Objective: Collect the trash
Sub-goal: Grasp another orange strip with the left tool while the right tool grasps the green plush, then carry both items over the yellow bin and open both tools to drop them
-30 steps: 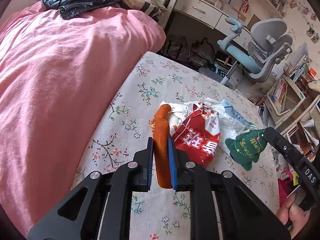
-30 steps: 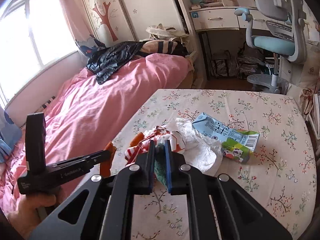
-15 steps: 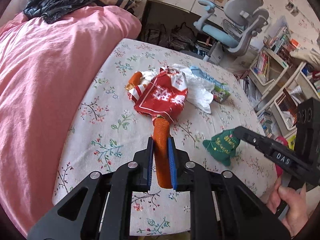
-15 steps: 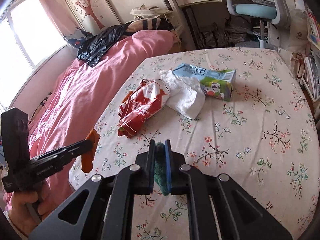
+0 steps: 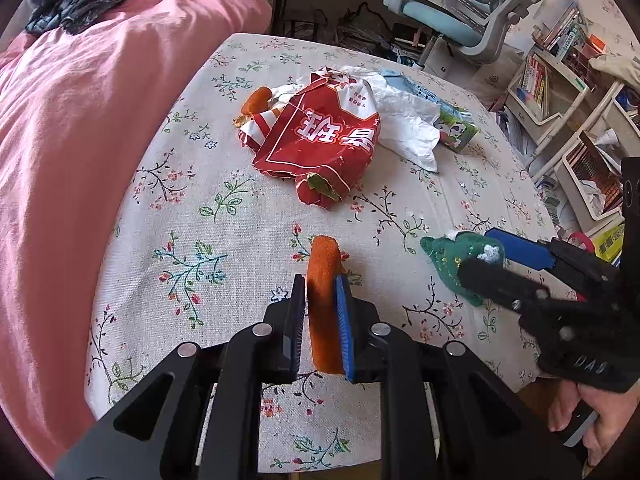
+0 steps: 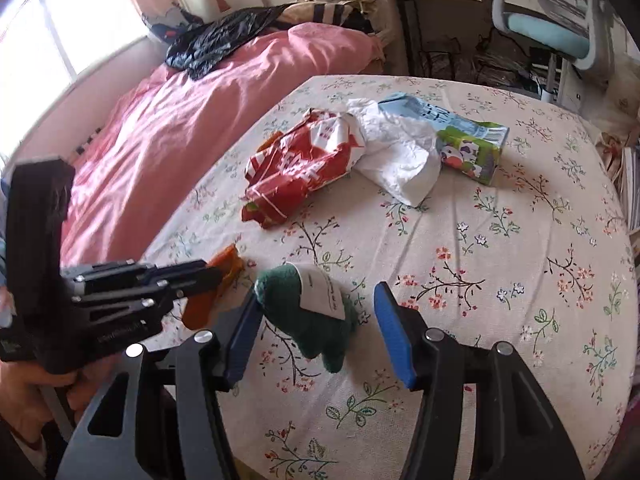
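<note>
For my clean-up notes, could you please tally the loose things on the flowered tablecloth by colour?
Orange: 2, the plush piece in the left gripper and one behind the wrapper
Red: 1, snack wrapper
White: 1, crumpled tissue
Green: 2, plush toy between the open right gripper jaws and drink carton
Total: 6

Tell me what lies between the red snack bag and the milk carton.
A crumpled white tissue lies between the red snack bag and the milk carton, overlapping both; the right wrist view shows it best.
</note>
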Demonstrator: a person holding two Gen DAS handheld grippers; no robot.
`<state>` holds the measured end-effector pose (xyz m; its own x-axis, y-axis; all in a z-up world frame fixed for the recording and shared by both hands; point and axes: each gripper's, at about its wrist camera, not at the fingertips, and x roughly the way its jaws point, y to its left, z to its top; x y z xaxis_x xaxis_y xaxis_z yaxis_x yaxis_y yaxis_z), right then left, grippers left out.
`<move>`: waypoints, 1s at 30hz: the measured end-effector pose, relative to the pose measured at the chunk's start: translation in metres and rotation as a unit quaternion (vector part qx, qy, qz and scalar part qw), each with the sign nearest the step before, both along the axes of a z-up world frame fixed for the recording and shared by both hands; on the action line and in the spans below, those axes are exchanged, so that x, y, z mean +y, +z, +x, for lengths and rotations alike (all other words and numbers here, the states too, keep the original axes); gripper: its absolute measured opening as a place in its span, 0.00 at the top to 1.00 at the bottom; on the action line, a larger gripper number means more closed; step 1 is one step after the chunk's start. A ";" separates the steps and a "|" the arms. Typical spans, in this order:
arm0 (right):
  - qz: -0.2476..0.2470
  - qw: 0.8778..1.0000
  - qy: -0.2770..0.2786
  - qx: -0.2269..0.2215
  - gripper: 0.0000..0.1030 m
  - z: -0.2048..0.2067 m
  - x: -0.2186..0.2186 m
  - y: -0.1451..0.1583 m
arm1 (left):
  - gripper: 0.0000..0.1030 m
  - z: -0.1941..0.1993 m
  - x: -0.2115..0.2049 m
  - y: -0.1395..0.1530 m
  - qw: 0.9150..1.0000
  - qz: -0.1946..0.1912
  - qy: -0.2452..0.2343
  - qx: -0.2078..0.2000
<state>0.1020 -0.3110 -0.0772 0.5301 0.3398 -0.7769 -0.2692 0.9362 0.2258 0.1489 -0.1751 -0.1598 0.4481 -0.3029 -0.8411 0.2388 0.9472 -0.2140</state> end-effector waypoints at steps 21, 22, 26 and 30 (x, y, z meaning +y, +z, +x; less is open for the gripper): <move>0.120 0.990 -0.036 -0.066 0.65 -0.062 -0.026 0.059 | 0.87 -0.047 -0.009 0.057 0.994 -0.032 -0.016 -0.106; 0.126 0.989 -0.040 -0.067 0.65 -0.067 -0.028 0.059 | 0.87 -0.054 -0.011 0.061 0.993 -0.031 -0.019 -0.115; 0.143 0.986 -0.052 -0.067 0.64 -0.084 -0.036 0.059 | 0.87 -0.075 -0.017 0.070 0.990 -0.031 -0.027 -0.138; 0.150 0.985 -0.059 -0.065 0.64 -0.094 -0.041 0.056 | 0.87 -0.094 -0.020 0.073 0.988 -0.033 -0.031 -0.148</move>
